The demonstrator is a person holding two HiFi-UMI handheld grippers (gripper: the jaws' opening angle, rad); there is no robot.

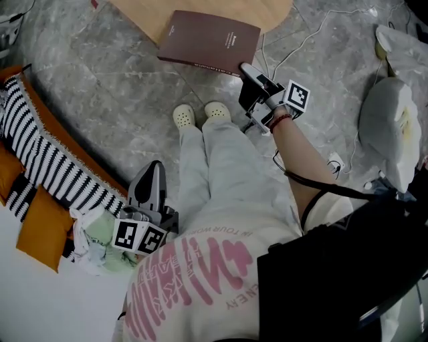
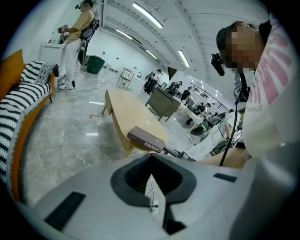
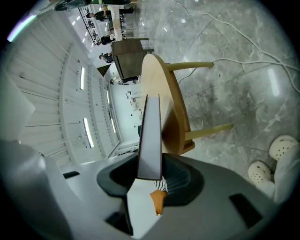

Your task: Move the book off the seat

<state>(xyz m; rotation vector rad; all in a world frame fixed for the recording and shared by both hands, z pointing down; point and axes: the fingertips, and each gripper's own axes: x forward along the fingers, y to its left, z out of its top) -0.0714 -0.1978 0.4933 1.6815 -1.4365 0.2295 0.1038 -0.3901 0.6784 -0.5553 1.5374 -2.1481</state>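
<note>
By the wooden table (image 1: pixel 274 12), right gripper (image 1: pixel 247 69) clamped on maroon book (image 1: pixel 208 41), left gripper (image 1: pixel 155 172) closed (empty)

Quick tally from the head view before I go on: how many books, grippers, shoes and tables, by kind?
Book: 1
Grippers: 2 (left gripper, right gripper)
White clogs: 2 (left clog, right clog)
Wooden table: 1
Total: 6
</note>
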